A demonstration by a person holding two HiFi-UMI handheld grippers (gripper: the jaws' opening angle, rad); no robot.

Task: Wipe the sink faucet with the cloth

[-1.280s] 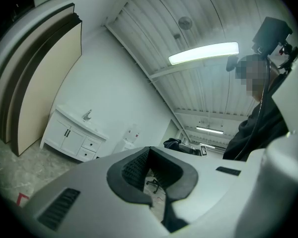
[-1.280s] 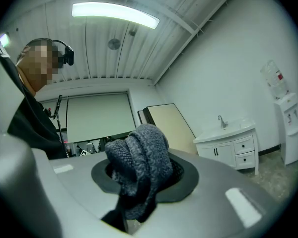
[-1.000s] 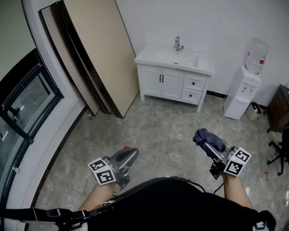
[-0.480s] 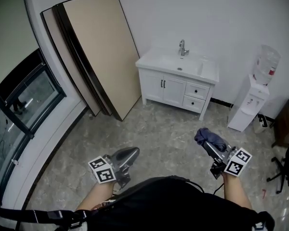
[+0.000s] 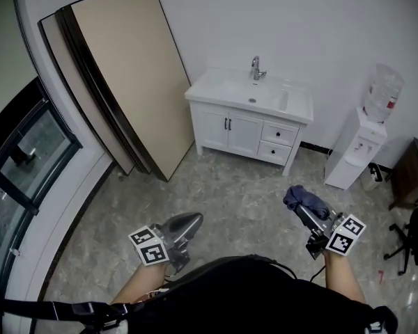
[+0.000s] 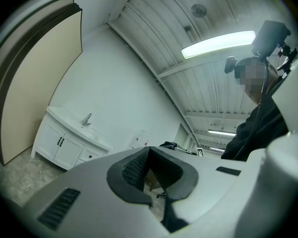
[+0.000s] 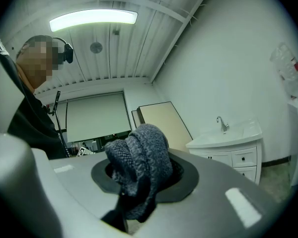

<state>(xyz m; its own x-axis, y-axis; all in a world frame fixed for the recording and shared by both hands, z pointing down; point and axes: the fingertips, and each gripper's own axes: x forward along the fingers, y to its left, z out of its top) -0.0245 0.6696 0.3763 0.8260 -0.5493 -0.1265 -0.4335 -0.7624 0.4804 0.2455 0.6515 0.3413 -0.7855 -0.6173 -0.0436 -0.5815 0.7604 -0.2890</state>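
A chrome faucet (image 5: 256, 68) stands at the back of a white sink vanity (image 5: 245, 127) against the far wall, a few steps ahead of me. My right gripper (image 5: 301, 204) is held low at the right, shut on a bunched dark blue-grey cloth (image 5: 297, 198). In the right gripper view the cloth (image 7: 139, 165) bulges out between the jaws, with the faucet (image 7: 221, 124) far off at the right. My left gripper (image 5: 190, 222) is held low at the left, shut and holding nothing. In the left gripper view the faucet (image 6: 87, 119) is small and distant.
Large beige boards (image 5: 122, 68) lean on the wall left of the vanity. A water dispenser (image 5: 362, 148) stands to its right, with a dark cabinet (image 5: 409, 172) and an office chair (image 5: 414, 232) further right. A dark-framed window (image 5: 21, 155) lines the left wall.
The head view has shifted a little; the vanity now sits slightly further left in the picture. Both grippers keep their places, and the cloth stays in the right one.
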